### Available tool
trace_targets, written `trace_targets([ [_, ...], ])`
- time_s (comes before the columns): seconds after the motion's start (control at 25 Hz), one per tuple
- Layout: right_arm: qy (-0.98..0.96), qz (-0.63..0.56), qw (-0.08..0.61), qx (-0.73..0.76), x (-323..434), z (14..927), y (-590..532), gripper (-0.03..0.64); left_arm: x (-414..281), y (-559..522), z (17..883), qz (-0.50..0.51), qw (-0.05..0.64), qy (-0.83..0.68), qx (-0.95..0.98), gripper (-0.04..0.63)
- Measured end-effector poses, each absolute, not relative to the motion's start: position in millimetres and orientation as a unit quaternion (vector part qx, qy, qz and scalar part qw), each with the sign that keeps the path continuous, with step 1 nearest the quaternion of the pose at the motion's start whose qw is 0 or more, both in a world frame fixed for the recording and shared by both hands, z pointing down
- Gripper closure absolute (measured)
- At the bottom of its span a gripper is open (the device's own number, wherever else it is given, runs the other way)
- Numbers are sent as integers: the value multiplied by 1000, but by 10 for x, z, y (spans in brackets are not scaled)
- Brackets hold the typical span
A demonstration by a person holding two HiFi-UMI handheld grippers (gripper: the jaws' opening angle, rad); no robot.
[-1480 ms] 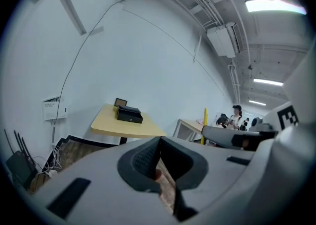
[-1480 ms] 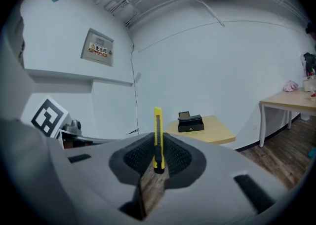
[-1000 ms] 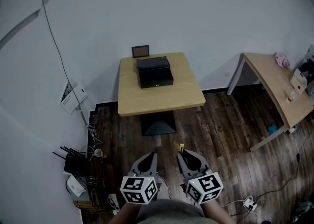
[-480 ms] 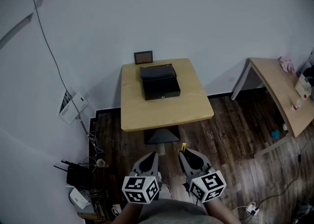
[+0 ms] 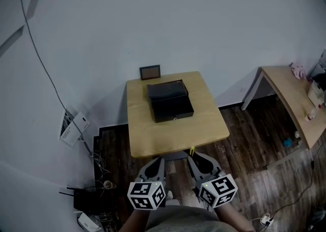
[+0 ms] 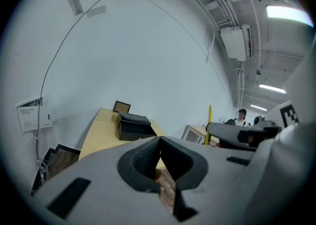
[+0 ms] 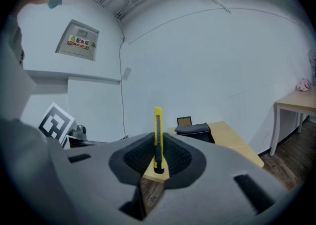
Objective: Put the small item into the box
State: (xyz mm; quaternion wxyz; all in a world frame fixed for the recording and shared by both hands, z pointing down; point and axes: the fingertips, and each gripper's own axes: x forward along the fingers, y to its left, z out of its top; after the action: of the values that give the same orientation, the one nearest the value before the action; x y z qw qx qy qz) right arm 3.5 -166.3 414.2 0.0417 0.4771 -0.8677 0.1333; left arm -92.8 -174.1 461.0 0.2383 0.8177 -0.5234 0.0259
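Observation:
A black box (image 5: 170, 102) stands on the back half of a small wooden table (image 5: 147, 137), its lid tipped back. The same box shows in the left gripper view (image 6: 133, 126) and the right gripper view (image 7: 193, 131). My right gripper (image 5: 193, 158) is shut on a yellow utility knife (image 7: 157, 137) that stands upright between its jaws; its tip (image 5: 192, 150) pokes out at the table's near edge. My left gripper (image 5: 159, 161) is beside it, jaws shut on nothing (image 6: 159, 142). Both grippers hang just short of the table.
A small framed picture (image 5: 150, 71) leans on the wall behind the box. A second wooden table (image 5: 295, 98) with small objects stands at the right. Cables and a router (image 5: 89, 200) lie on the floor at the left wall. The floor is dark wood.
Both grippers have come forward together, so the table and box now lie nearer and lower in the head view. The knife stays in the right jaws; neither jaw opening changed.

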Motion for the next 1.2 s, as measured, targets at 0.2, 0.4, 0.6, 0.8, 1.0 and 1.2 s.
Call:
trace_targets([
  [0.2,-866,135,39,480,-94,4160,-2066,574,-1039,-2134,4643,29,241,-518,821,592],
  [0.4,-865,133,35,483,-192,4181,-2382,574,-1143,-2419,4693,35,245,-513,822,592],
  [0.6,-863,136,40,485,-217,4222,-2615,574,-1213,-2610,4783,39,255,-512,820,592],
  [0.8,-861,138,51,487,-175,4291,-2838,574,-1236,-2764,4872,40,268,-514,814,592],
  [1.0,-860,141,56,488,-127,4374,-3149,574,-1256,-2968,4929,39,277,-522,806,592],
  [1.2,-868,140,62,473,-97,4411,-3550,574,-1294,-3287,4975,38,283,-541,791,592],
])
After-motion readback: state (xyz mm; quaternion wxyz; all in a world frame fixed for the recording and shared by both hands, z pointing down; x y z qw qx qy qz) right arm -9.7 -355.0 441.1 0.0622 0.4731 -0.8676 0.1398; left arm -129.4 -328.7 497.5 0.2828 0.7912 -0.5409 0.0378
